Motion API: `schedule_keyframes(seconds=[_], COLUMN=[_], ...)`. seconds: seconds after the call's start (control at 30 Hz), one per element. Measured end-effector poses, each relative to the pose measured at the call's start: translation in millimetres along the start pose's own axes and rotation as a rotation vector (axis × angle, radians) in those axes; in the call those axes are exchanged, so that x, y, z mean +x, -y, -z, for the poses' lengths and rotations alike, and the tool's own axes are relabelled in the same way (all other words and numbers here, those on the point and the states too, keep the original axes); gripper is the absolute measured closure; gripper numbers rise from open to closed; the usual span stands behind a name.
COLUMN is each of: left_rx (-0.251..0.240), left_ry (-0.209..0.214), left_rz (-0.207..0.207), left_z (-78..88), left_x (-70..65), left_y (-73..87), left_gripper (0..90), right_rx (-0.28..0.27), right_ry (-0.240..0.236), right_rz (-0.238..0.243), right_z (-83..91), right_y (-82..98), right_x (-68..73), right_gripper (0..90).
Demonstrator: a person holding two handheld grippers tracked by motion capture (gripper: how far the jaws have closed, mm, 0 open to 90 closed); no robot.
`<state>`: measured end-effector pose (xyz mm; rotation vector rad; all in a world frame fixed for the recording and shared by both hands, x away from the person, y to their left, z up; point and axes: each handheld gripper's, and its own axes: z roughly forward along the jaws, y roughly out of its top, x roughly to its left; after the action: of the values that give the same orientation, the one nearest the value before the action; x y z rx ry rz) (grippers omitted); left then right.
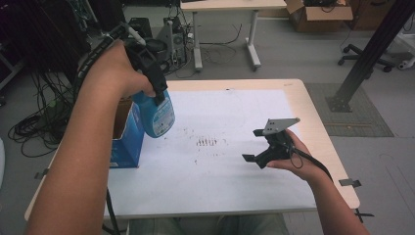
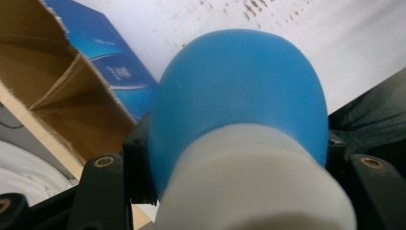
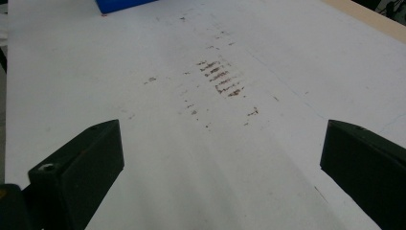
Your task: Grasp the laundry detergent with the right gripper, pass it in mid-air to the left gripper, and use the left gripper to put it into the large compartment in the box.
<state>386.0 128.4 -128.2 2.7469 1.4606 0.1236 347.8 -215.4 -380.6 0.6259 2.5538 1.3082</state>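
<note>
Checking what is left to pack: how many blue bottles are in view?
1. The blue bottle is held up in the left tool, over the table's left side beside the open blue box. The box's inside is only partly visible, so more may be hidden there.

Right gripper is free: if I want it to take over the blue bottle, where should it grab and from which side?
Grip the blue bottle across its round lower body, coming in level from the table's open right side. The left gripper already clamps the narrow top near the white cap, so only the hanging body is free. The blue box blocks the left side. The right gripper has its jaws open; whether they span the body is uncertain.
</note>
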Motion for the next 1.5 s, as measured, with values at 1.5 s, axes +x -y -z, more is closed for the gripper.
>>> schedule_keyframes(seconds=[1.5], left_rx=[0.004], left_ry=[-0.035], left_rz=[0.584], left_z=[21.2], left_x=[118.3], left_y=[49.2], left_gripper=[38.3], right_rx=[0.004], right_ry=[-0.034], right_rz=[-0.015], right_z=[-11.3], right_y=[6.5], right_x=[-2.6], right_gripper=[0.9])
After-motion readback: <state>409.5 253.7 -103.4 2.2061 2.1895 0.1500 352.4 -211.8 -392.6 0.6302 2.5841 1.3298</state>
